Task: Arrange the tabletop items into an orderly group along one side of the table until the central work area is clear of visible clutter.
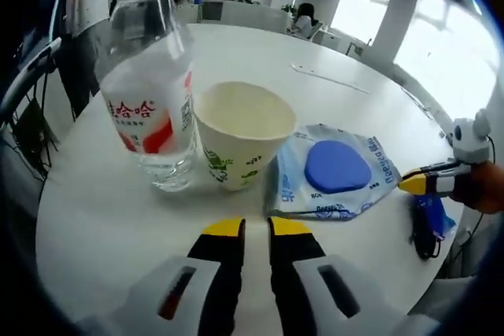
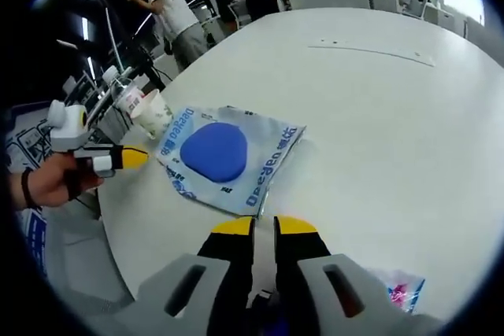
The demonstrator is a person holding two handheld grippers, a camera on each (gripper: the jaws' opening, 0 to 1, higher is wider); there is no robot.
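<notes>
In the left gripper view, the left tool (image 1: 257, 227) rises from the bottom centre of the frame, its yellow-tipped black jaws nearly together with only a thin gap and nothing between them, hovering over the round white tabletop (image 1: 102, 210). Just above the tips stands a white paper cup with green print (image 1: 240, 135), open and upright. Touching its left side is a clear plastic water bottle with a red and white label (image 1: 153, 108), also upright. To the right of the cup lies a flat pale-blue packet with a round blue patch (image 1: 335, 171), its edge close to the cup's base. At the right edge of the frame the right tool (image 1: 416, 183) enters, its yellow tip at the packet's right corner

In the right gripper view, the right tool (image 2: 264, 226) comes up from the bottom centre, jaws likewise almost shut and empty, with the packet (image 2: 224, 155) just above them. The left tool (image 2: 134, 158) shows at the left, held by a hand (image 2: 49, 182), with the cup (image 2: 153, 113) and bottle (image 2: 128, 98) beyond it near the tabletop (image 2: 378, 116) edge. A small printed wrapper (image 2: 400, 287) lies at the lower right
</notes>
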